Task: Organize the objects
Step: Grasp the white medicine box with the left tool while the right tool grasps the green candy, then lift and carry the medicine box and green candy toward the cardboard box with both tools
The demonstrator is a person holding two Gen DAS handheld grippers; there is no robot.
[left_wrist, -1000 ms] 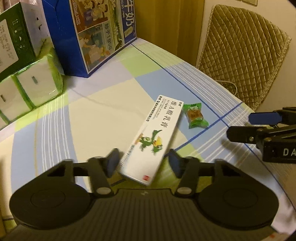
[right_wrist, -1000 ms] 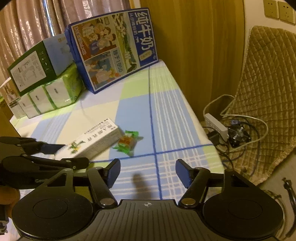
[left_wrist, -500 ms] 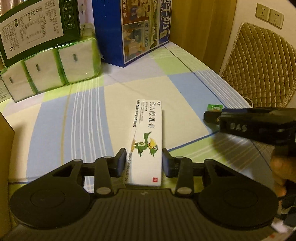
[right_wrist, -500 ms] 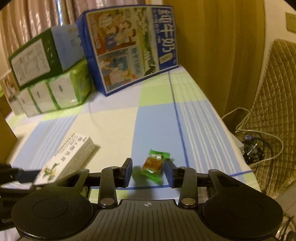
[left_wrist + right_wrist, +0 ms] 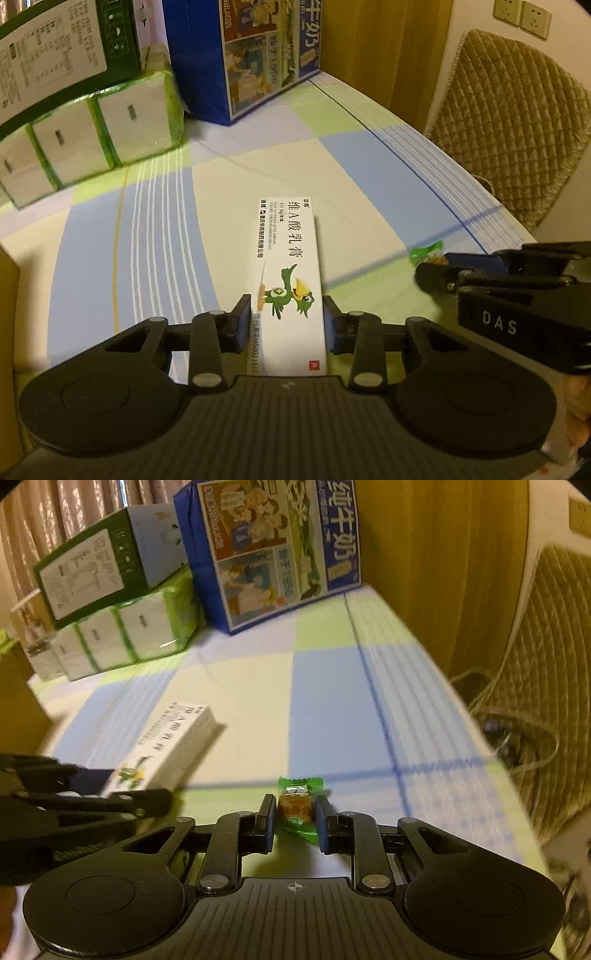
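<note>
Looks like the pick-up step on both sides at once. The left gripper point(image 5: 287, 317) has its fingers pressed against the long sides of the white box point(image 5: 288, 280), which lies flat on the checked cloth point(image 5: 155, 236) with its near end tucked between them, so I'd call it clamped on. The right gripper point(image 5: 294, 821) has closed in narrow around the candy point(image 5: 295, 806), green wrapper poking out front and back, pads seemingly touching the brown middle, near the blue line on the cloth. Next move, I'd guess, is lifting both and carrying them to wherever they're meant to go, and that's the tricky bit: no tray or bin shows up anywhere, so the destination is anyone's guess. The box is held near one end only, so it might droop or swivel on the lift; the candy is small and crinkly and could slip. Hard-to-see stuff: the right view is smeared with motion blur, so I can't swear the candy is off the cloth or still resting on it. The box's near end is hidden behind the left gripper body. At the back there's a blue carton point(image 5: 258, 55) and tissue packs point(image 5: 92, 140), both cut off by the frame edge.
</note>
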